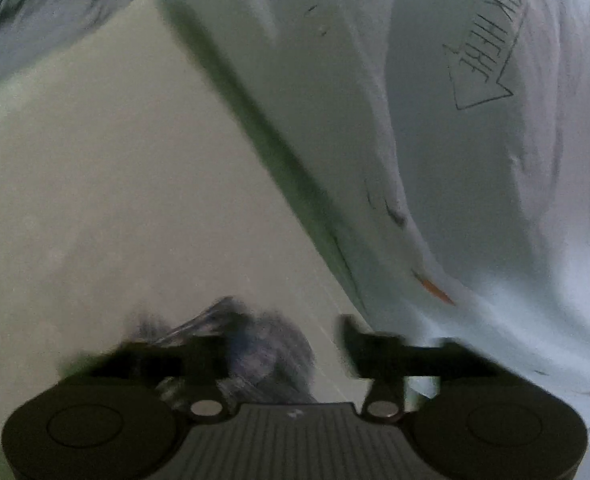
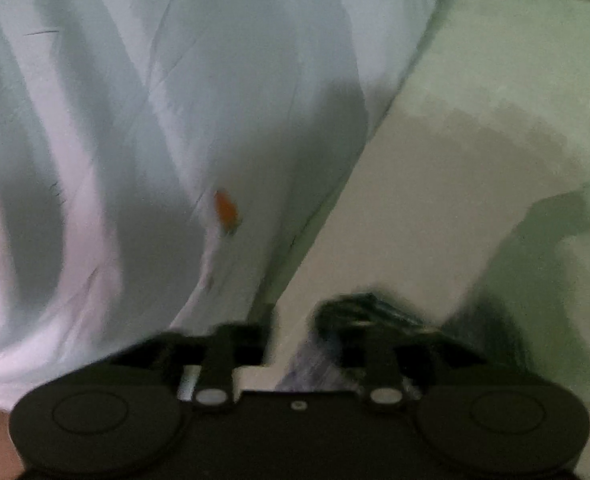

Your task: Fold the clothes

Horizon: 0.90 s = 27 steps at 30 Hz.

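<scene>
A pale table (image 1: 115, 200) lies under a white printed shirt (image 1: 475, 160), which spreads beside both tools. The left gripper (image 1: 283, 344) and right gripper (image 2: 295, 332) hold their fingers apart, blurred grey striped cloth (image 1: 251, 344) bunched between each pair.

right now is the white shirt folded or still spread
Not neatly folded: the white shirt hangs in loose draped wrinkles beside the table.
</scene>
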Tool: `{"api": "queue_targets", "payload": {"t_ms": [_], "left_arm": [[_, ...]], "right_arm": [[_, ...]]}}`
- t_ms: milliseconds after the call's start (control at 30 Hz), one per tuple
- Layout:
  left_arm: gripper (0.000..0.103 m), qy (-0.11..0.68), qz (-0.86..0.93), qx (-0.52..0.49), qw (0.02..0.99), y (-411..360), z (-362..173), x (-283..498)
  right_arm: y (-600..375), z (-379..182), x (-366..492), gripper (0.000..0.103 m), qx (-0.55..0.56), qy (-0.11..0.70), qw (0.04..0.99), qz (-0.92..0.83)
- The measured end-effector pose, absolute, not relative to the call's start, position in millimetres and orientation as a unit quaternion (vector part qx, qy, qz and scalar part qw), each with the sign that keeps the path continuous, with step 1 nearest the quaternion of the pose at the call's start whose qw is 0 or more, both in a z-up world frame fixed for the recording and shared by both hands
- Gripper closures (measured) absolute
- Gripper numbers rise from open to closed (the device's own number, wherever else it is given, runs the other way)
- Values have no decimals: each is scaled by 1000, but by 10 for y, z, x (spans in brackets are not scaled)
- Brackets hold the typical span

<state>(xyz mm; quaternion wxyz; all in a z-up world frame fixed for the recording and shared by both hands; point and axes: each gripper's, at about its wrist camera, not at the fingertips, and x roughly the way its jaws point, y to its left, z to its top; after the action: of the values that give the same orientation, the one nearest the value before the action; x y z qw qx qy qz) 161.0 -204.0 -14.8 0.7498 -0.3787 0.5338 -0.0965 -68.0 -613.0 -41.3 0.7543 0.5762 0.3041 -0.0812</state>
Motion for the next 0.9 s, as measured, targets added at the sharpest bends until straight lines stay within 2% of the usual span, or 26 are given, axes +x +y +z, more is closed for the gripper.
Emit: {"api": "queue_targets", "payload": {"t_ms": [67,200,367,433,767,900], "left_arm": [[20,530,-101,-325,777,-2153,-172,1670],[14,545,-115,-183,810,-2357,-359,1541],[14,591,-127,-28,796,-2522,-804,1196],[14,603,-134,-17,786,-2511,-936,1096],[12,610,-157,-43,776,-2537,-1192,978],[5,606,-161,-48,777,-2591,-1248,1023]], "right_arm": [[-6029,-512,-683,47,539,328,770,-91],[-5822,-713,-695,30,462,374,797,-109],[-5564,-963,-710,27,359,426,820,-131],[-5461,-1063,-716,26,316,445,826,-139],[-5425,-1269,-729,15,334,453,815,-139],[-5411,-1352,-734,11,341,456,810,-139]]}}
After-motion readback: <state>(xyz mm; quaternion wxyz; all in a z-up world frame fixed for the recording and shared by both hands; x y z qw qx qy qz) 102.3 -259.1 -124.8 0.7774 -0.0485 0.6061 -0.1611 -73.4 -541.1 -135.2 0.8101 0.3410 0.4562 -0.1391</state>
